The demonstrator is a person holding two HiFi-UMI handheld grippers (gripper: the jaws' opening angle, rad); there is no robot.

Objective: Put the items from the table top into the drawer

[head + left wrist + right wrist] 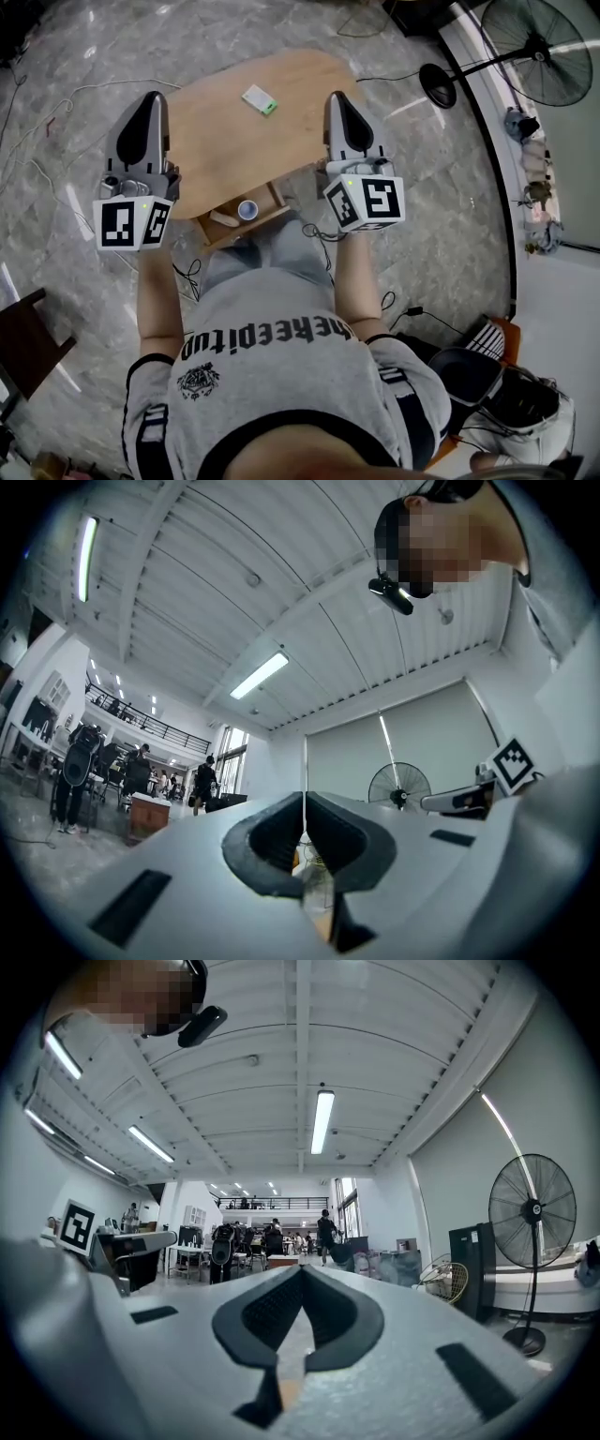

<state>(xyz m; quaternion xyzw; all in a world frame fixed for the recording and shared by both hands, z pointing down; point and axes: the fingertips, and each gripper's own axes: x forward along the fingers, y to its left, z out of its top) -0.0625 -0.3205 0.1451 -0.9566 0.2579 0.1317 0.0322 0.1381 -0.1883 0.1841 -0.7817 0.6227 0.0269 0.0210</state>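
Left gripper (152, 98) and right gripper (336, 97) have jaws closed with nothing in them. They flank the table (216, 141) and aim out at the room. A white-green packet (260, 99) lies on top near the far edge, between the two. The drawer (234, 232) is open with a cup (247, 210) inside. This looks like a gap between picks. Next, one gripper must open, tip down and clamp the flat packet.
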